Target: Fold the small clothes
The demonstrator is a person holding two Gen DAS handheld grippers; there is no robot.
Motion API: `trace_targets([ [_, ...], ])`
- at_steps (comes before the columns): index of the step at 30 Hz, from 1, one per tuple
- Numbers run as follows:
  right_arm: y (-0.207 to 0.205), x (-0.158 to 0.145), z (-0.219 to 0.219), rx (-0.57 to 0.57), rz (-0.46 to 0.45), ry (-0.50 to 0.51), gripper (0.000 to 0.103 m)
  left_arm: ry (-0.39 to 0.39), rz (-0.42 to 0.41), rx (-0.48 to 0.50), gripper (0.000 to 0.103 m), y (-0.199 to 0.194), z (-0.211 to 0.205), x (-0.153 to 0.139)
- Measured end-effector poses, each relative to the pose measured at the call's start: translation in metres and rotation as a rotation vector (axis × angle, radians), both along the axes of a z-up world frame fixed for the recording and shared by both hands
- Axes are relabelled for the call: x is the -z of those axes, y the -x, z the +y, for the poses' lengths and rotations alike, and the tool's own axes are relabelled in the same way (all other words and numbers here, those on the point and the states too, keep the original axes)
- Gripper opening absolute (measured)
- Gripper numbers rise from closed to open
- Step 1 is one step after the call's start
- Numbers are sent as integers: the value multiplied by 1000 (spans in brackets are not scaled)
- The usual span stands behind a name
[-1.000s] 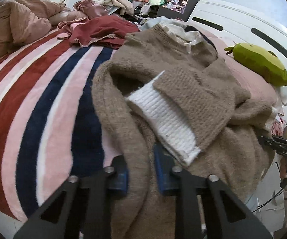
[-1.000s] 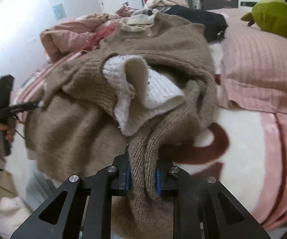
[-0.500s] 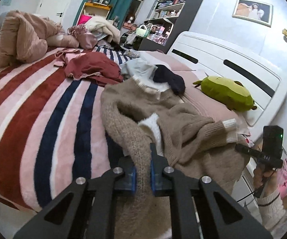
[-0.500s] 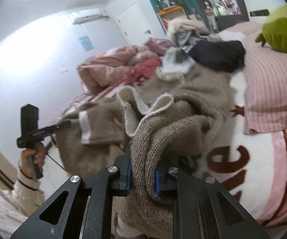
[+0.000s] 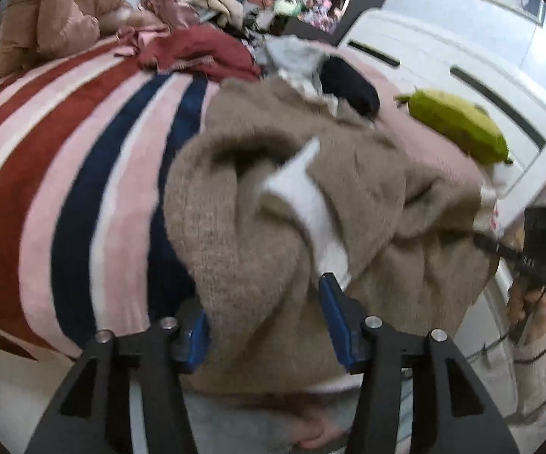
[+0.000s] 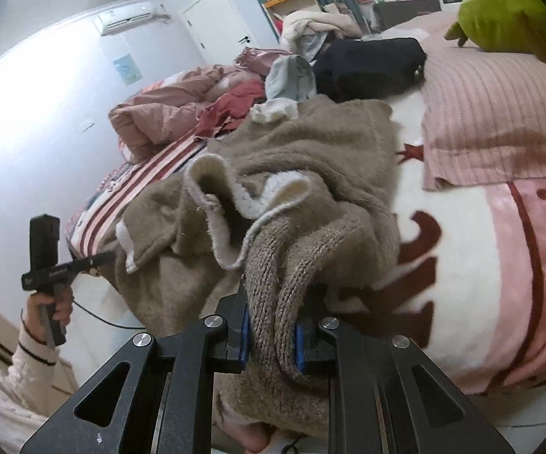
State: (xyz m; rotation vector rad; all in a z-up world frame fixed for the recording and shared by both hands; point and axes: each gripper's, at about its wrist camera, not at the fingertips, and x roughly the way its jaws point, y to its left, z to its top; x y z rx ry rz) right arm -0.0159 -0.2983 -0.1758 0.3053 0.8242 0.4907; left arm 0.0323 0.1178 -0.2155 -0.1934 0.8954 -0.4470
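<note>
A brown knit sweater (image 5: 356,196) with white cuffs and collar lies crumpled at the bed's near edge; it also shows in the right wrist view (image 6: 311,162). My left gripper (image 5: 269,325) is open, its blue pads wide apart on either side of a bunched sweater fold. My right gripper (image 6: 271,335) is shut on a thick ribbed fold of the sweater. The left gripper also shows from the right wrist view (image 6: 51,265) at the sweater's far hem, and the right gripper shows from the left wrist view (image 5: 530,249).
A striped blanket (image 5: 64,159) covers the bed. A maroon garment (image 5: 197,53), grey and black clothes (image 5: 348,83), a brown duvet (image 5: 42,19), a green plush toy (image 5: 458,125) and a pink pillow (image 6: 500,113) lie around. A white headboard (image 5: 462,60) stands behind.
My left gripper's jaws, shut on the sweater half a second ago, have opened wide. The right gripper stays shut on its fold and has dropped back toward the bed.
</note>
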Motion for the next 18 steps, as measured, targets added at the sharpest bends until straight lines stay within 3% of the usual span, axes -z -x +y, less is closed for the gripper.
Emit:
trace_targets([
  [1,1,0,-1,3,1,0,12,-1,14,9,46,1,-1,5],
  [2,2,0,-1,6,0,-6,12,5,30,20,38,1,-2,8],
  [3,3,-2,-1,7,-5,-15,12,13,45,33,13,1,-5,10],
  [6,3,-9,1,-7,-28,-29,12,-4,32,33,9,4,-11,3],
  [13,5,-43,6,-50,-84,-87,11,86,-146,51,7,27,-3,-72],
  [18,-18,-69,7,-57,-130,-80,11,49,-193,39,7,-3,-7,-93],
])
